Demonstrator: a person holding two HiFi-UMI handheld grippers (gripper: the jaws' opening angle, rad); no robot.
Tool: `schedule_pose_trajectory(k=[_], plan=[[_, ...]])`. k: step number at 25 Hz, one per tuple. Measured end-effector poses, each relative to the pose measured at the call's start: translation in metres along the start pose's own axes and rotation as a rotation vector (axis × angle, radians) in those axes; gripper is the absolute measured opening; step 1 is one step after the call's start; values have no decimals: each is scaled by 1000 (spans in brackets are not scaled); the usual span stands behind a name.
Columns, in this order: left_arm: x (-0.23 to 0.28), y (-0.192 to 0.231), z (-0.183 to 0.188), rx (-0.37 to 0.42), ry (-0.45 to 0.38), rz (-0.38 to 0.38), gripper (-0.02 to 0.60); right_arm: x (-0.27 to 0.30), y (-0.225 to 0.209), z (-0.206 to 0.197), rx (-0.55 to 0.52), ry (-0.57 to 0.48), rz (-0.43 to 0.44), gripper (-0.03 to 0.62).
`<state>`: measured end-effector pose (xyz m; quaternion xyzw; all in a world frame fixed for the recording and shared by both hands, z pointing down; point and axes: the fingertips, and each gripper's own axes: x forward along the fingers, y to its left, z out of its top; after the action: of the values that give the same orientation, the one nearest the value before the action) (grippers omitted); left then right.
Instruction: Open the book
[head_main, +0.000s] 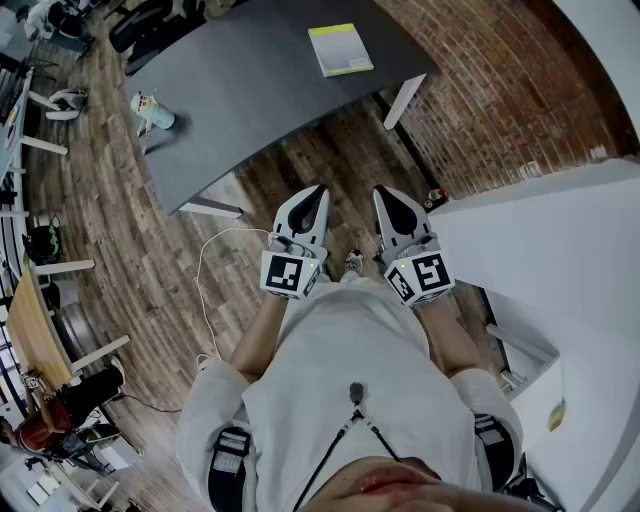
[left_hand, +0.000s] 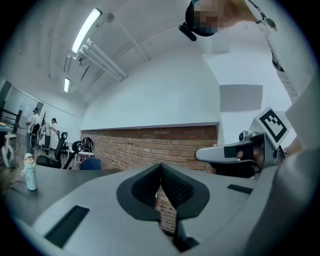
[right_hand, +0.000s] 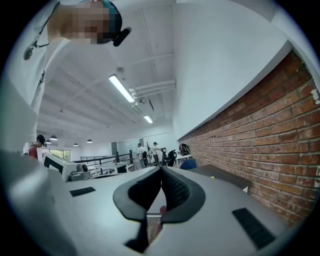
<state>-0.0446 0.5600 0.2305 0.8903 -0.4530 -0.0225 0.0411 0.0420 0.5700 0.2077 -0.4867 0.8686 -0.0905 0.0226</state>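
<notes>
White cloth of the person's shirt (head_main: 350, 340) is filling the bottom of the head view, and just ahead of it both hands are holding their tools level and side by side over the wooden floor (head_main: 130, 230). The left gripper (head_main: 319, 190) is sitting with its jaws pressed fully together and nothing between them; the right gripper (head_main: 381, 191) is likewise shut tight and carrying nothing. A thin white cable (head_main: 203, 275) is looping across the floor to the left of the person's feet. Further on, the dark grey table (head_main: 250, 90) is standing well apart from both tools, with a small bottle (head_main: 152, 112) near its left edge. The book (head_main: 340, 49), yellow-green and closed, is lying flat close to the tabletop's right edge, the one beside the brick wall (head_main: 500, 90), so the task is not yet under way. In my judgement the risks are lying ahead: the cable could be catching a foot on the walk in; shut jaws nudging the cover could be sliding the book toward that near edge and off it; and a deep pinch could be lifting many pages instead of the cover.
</notes>
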Motion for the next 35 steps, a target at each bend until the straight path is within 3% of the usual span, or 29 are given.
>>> schedule_pose_trajectory(k=[17, 24, 35], plan=[[-12, 9, -1, 21, -4, 0, 21, 11, 23, -5, -21, 1, 33, 35], [-23, 13, 7, 28, -23, -17, 21, 8, 34, -2, -28, -16, 6, 35], [-63, 33, 9, 46, -56, -42, 21, 11, 81, -7, -25, -57, 14, 35]])
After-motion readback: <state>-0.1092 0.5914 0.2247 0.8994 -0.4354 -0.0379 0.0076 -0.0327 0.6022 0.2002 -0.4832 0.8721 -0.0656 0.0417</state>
